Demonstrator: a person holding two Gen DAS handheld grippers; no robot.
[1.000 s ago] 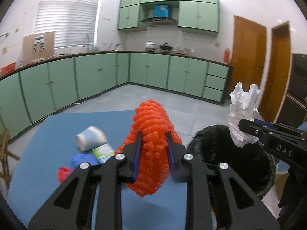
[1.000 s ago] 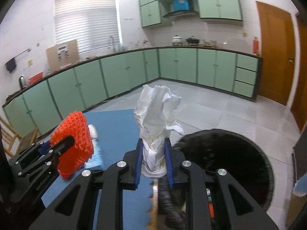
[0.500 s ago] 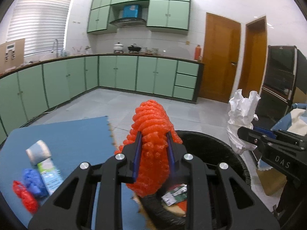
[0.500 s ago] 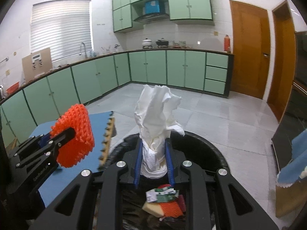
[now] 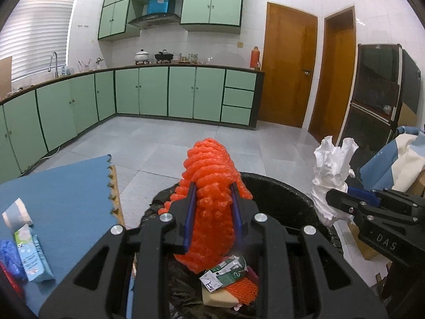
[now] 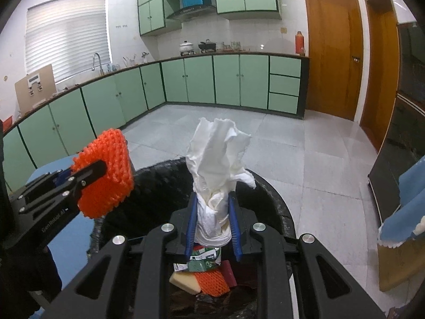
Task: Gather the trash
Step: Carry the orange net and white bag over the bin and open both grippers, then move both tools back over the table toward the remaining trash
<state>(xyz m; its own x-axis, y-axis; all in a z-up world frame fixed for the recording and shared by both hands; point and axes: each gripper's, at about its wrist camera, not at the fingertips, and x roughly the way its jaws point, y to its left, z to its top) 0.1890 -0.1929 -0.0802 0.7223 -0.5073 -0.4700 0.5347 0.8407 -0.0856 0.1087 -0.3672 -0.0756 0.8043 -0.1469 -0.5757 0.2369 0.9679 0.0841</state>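
Orange foam netting (image 5: 209, 186) fills the left gripper (image 5: 211, 212), whose two blue-padded fingers (image 5: 189, 218) clamp it from both sides, so the wad bulges above the tips and hangs below them. Directly beneath this claw and a little ahead of it opens the black trash bin (image 5: 281, 194), lined with a dark bag. Down inside, under the fingers, lie a crushed green-and-white carton (image 5: 225, 272), a pale sponge block (image 5: 216, 296) and another scrap of orange netting (image 5: 243, 289). To the claw's left lies the blue mat (image 5: 66, 194), where a small milk carton (image 5: 32, 255), a pale roll (image 5: 16, 212) and what may be blue and red netting at the very edge are set, though that corner is too warped to be sure.

Off to the right of the left claw, the right gripper (image 6: 212, 222) is clenched on a crumpled white paper tissue (image 6: 216, 170); its blue pads (image 6: 191, 223) press the lower part of the wad while the loose top stands tall above the tips. From its own camera, the bin's rim (image 6: 276, 202) curves around just ahead, and the same carton and sponge rest below the fingers. The left claw with its orange load appears to this claw's left, held over the bin's near-left edge.

Green cabinets (image 6: 225, 82) run along the far wall, beyond the grey tiled floor (image 6: 305, 159).
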